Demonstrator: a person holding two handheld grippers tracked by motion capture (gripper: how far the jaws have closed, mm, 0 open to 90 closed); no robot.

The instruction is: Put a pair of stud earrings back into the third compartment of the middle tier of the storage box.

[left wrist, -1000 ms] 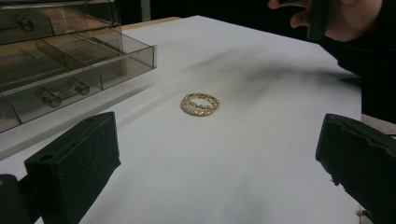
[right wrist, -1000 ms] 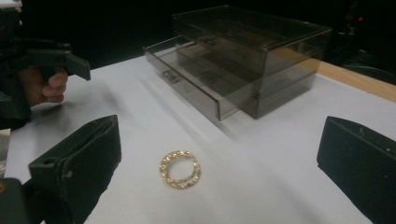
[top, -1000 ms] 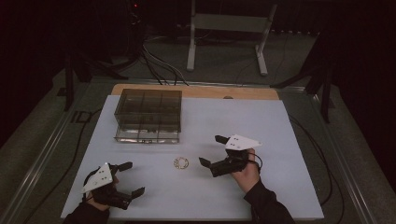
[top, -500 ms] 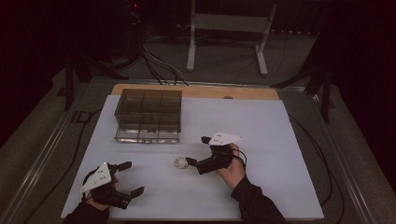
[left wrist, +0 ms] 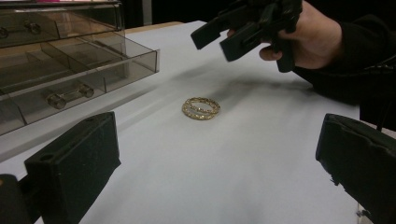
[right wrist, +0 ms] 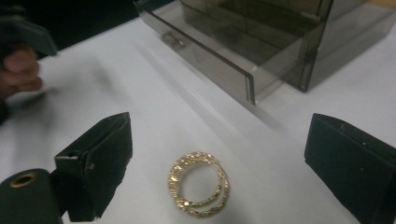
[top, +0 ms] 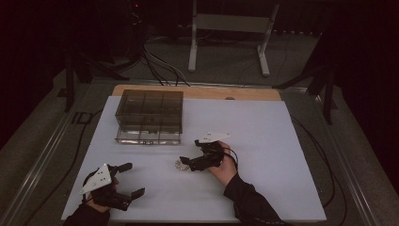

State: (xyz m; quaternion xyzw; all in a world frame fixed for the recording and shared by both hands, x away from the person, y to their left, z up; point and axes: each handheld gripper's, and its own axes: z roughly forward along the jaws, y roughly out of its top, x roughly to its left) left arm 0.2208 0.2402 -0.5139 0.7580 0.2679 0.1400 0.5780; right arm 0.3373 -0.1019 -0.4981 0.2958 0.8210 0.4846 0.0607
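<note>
Now, bench: white sheet, unchanged since the earlier frames.
Organizer: smoky clear box at the far left of the bench, bottom drawer pulled out; not moved.
Right claw: has travelled left and down from mid-bench to the ring; jaws released and have just been closing a little, ring between them, untouched.
Left claw: unmoved at the near left, released, empty.
Ring: gold double band, flat on the bench, near the drawer.
Judgement: grasp imminent.

- A dim recording lab or studio: a white-topped desk ringed by dark surroundings.
- Black cables trail over grey floor beyond the desk's far edge.
- A white metal stand rises there.
</note>
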